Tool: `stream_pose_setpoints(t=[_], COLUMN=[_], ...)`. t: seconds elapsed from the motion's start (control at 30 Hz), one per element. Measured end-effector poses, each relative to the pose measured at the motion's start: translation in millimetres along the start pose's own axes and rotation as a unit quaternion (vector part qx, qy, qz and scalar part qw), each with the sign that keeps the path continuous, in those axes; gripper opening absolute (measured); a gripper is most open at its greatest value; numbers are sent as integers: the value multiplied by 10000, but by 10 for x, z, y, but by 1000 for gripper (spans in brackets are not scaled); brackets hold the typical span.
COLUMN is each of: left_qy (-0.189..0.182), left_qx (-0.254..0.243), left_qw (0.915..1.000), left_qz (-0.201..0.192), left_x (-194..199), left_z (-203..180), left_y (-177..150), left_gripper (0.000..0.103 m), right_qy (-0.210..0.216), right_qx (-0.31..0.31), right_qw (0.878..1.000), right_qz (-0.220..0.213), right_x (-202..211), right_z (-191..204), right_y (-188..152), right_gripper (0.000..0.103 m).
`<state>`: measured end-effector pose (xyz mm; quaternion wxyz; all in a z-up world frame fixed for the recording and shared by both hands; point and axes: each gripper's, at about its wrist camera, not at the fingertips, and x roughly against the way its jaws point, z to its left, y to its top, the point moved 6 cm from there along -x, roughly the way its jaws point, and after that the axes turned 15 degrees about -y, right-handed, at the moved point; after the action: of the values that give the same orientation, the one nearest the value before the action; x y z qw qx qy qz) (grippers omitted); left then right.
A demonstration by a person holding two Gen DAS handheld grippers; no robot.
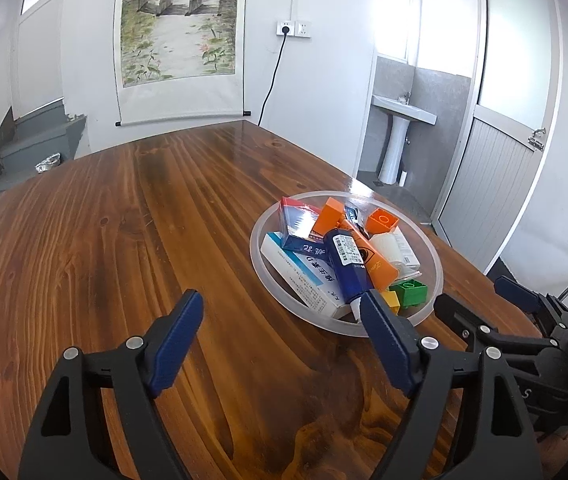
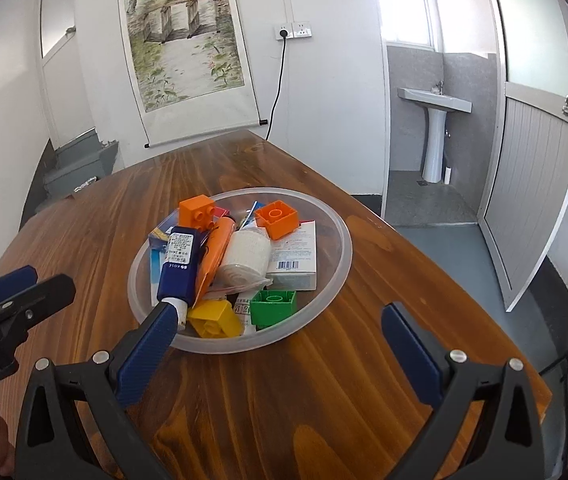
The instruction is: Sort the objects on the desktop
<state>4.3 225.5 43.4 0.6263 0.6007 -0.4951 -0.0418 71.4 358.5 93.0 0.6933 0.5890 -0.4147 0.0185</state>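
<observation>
So my left gripper [image 1: 280, 312] has its jaws spread wide with nothing between them, just bare wooden counter [image 1: 124, 220] underneath. Its right fingertip sits right at the near rim of the clear plastic bowl [image 1: 258, 236], which is off to the right of that gripper.

Everything to sort is piled in that bowl. Going left to right in the left wrist view: a white medicine box [image 1: 303, 276] lying flat, a small dark blue carton [image 1: 303, 246] leaning on it, then the dark blue tube [image 1: 345, 264], long axis running from the far side of the bowl toward me, white cap end at the near rim and pointing at my grippers. Next to it an orange tube [image 1: 377, 262] lies roughly parallel. Two orange bricks [image 1: 381, 220] sit at the back, a white bandage roll [image 1: 385, 246] right of the tubes, and a yellow brick [image 2: 214, 318] and a green brick [image 1: 407, 292] at the front.

My right gripper [image 2: 280, 320] is also open wide and empty, straddling the near side of the bowl; its left fingertip looks like it's touching the blue tube's cap, but I can't really tell from this angle.
</observation>
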Motion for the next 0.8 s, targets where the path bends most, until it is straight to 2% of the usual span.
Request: stream_pose_setpoints(t=[0.13, 0.33, 0.47, 0.57, 0.8], left_qy=[163, 805, 526, 624, 499], left_qx=[43, -134, -73, -163, -161], left_qw=[9998, 9966, 9985, 9977, 9986], left_qz=[-41, -135, -165, -187, -80], left_x=[50, 156, 218, 227, 141], left_z=[36, 80, 31, -7, -68], left_y=[-6, -10, -16, -10, -25], left_gripper=[84, 84, 84, 84, 84], right_qy=[-12, 27, 126, 163, 99], right_qx=[69, 64, 96, 137, 203], right_qw=[9999, 9997, 9998, 9998, 9994], right_qz=[-123, -245, -109, -67, -276], right_x=[165, 309, 271, 269, 366], right_z=[-7, 4, 41, 60, 56], right_y=[-19, -16, -71, -105, -70], right_gripper=[102, 102, 102, 102, 102])
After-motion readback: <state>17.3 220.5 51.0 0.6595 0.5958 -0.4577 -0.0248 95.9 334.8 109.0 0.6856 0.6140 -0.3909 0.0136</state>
